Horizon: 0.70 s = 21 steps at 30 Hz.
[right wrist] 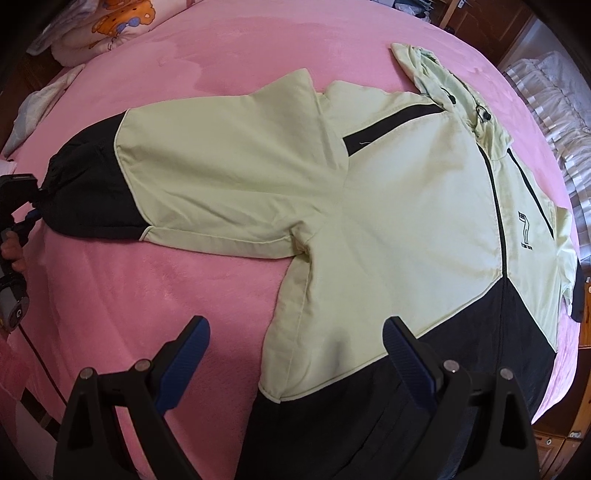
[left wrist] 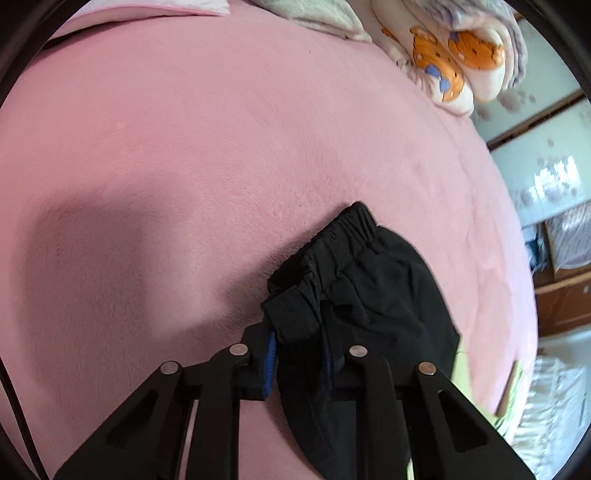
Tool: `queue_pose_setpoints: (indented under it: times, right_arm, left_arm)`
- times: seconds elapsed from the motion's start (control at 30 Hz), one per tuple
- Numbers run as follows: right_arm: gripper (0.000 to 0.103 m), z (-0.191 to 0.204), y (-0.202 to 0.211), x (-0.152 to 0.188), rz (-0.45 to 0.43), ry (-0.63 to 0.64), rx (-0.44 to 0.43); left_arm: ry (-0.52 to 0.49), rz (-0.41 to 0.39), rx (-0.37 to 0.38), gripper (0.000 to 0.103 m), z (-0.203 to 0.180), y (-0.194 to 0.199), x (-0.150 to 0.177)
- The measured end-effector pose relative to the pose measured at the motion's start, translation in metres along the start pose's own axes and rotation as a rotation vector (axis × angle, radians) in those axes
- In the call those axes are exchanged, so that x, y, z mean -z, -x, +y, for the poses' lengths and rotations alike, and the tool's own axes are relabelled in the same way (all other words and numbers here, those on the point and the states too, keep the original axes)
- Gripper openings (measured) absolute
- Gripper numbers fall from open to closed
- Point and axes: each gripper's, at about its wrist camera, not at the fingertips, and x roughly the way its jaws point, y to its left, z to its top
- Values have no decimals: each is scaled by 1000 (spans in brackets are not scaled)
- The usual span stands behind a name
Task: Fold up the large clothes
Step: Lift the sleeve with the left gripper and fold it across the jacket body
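A pale green and black hooded jacket (right wrist: 388,206) lies front up on the pink bed (right wrist: 184,66), its sleeve stretched out to the left. My left gripper (left wrist: 301,354) is shut on the sleeve's black elastic cuff (left wrist: 354,266) and holds it just above the blanket. That gripper also shows in the right wrist view (right wrist: 26,206) at the far left, at the cuff end (right wrist: 74,184). My right gripper (right wrist: 295,347) is open and empty, hovering over the jacket's lower left hem, its blue pads (right wrist: 181,365) wide apart.
A cartoon-print quilt (left wrist: 450,55) and pale towels (left wrist: 325,14) are piled at the head of the bed. A striped bedcover (right wrist: 554,107) lies past the far right. Wooden furniture (left wrist: 565,295) stands beside the bed.
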Motion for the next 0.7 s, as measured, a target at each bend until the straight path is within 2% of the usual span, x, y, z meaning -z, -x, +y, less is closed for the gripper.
queue_pose_setpoints:
  times: [0.1, 0.17, 0.4, 0.6, 0.7]
  right_arm:
    - [93, -6, -4, -1, 5, -7, 3]
    - [91, -11, -5, -2, 6, -20, 3]
    - [91, -33, -1, 3, -8, -90, -14]
    - [91, -53, 10, 9, -31, -115, -47]
    - [90, -67, 14, 13, -41, -127, -65]
  left_arm:
    - [14, -43, 25, 16, -1, 22, 4]
    - [10, -64, 40, 15, -14, 34, 5]
    - [-96, -122, 134, 14, -60, 90, 18]
    - [-179, -135, 260, 14, -121, 135, 46]
    - [-219, -136, 309, 13, -149, 163, 72]
